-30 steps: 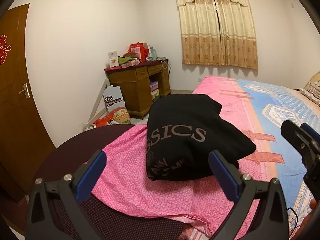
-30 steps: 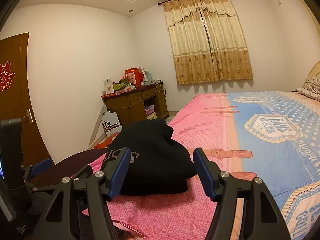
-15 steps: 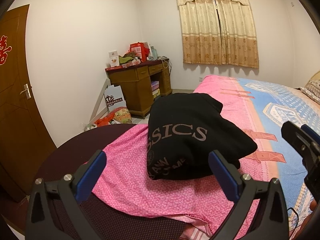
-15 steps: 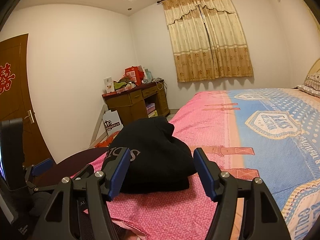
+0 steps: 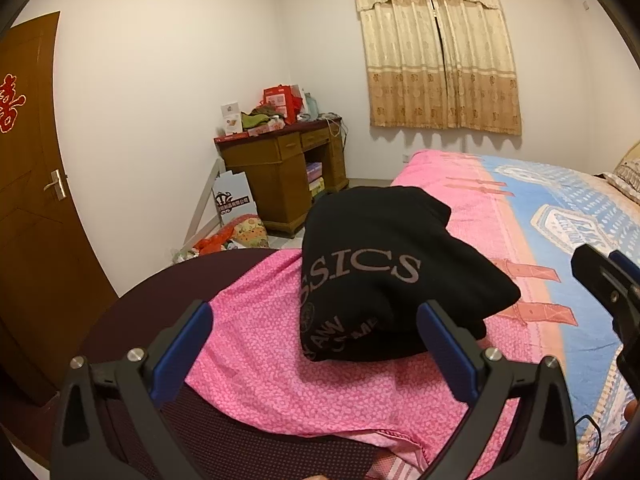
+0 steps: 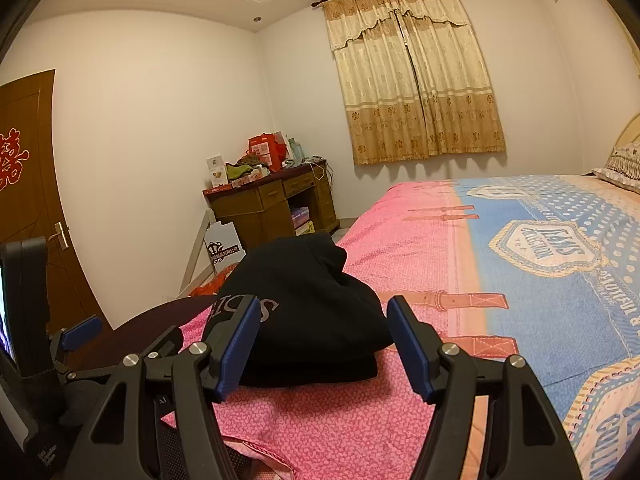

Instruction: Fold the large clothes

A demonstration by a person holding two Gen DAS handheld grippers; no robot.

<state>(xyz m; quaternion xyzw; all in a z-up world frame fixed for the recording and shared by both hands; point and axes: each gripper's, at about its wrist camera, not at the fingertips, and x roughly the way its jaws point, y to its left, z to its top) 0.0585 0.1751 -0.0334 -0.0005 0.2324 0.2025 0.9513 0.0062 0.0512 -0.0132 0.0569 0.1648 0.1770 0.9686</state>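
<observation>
A folded black garment (image 5: pixel 384 272) with grey lettering lies in a thick bundle on the bed (image 5: pixel 532 208), near the bed's foot-end corner, resting on the pink part of the bedspread (image 5: pixel 280 360). The lettering faces the left wrist camera; from the right wrist view the same garment (image 6: pixel 312 320) shows its rounded side and a folded lower layer along the bottom edge.

The left tongs (image 5: pixel 316 352) are spread wide, their blue pads apart with nothing between them; they hang short of the garment, over the pink bedspread at the bed's near edge. The right-hand pad overlaps the garment's near corner in the picture, but whether it touches cannot be told. The right tongs (image 6: pixel 320 344) are also spread and pinch nothing; the garment sits beyond them, framed between the two blue pads. At the left edge of the right wrist view, part of the left tongs' body shows, and at the right edge of the left wrist view a piece of the right tongs appears.

A dark rounded surface (image 5: pixel 168 304) lies under the pink cloth at the bed's corner. Across the room stand a wooden desk (image 5: pixel 280 176) piled with boxes, a brown door (image 5: pixel 28 208) and closed beige curtains (image 5: pixel 436 56).
</observation>
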